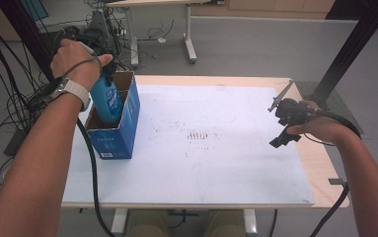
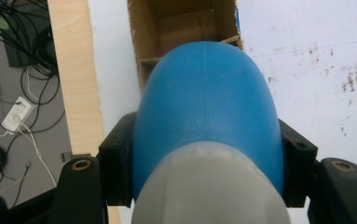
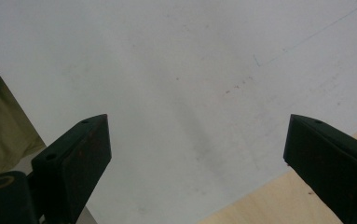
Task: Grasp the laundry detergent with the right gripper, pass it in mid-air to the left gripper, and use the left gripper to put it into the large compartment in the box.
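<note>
Clamping blue bottle (image 2: 206, 107) in left gripper (image 2: 206, 172) over divided cardboard box (image 1: 127, 131); right gripper (image 3: 197, 154) jaws apart above white mat (image 3: 190, 70).

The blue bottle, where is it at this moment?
In the high view the blue bottle is at the table's left side, held by the left gripper and partly inside the blue cardboard box, in the compartment nearer the person.

bottle (image 1: 106, 98) lower half hidden in box (image 1: 122, 133); label txt too small; left gripper (image 1: 108, 68) behind hand (image 1: 75, 61).
</note>
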### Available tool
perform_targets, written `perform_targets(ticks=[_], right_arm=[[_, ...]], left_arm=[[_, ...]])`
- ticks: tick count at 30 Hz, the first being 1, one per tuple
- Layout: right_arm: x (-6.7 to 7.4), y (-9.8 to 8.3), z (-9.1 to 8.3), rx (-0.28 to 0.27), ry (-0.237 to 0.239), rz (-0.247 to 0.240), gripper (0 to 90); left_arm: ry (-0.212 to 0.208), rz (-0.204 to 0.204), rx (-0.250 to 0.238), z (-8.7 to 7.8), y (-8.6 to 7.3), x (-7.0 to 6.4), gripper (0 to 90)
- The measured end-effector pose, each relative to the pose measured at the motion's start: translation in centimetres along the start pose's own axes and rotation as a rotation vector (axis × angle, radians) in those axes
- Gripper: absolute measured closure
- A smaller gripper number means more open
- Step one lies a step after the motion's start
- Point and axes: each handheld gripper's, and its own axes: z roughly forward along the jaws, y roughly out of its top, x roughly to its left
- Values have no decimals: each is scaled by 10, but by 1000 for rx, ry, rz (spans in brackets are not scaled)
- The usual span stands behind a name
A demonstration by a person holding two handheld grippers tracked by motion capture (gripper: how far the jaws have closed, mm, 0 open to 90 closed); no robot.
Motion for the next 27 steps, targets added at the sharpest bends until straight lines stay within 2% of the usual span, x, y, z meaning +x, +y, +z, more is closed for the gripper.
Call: perform_targets(ticks=[1, 13, 27], right_arm=[[0, 0, 0, 0, -1, 3, 74], [1, -3, 5, -5, 7, 15, 74], [1, -4, 8, -3, 6, 24, 72]], left_arm=[[0, 2, 10, 2, 0, 0, 376], [14, -8, 0, 22, -3, -1, 376], [10, -11, 4, 46, -7, -2, 376]])
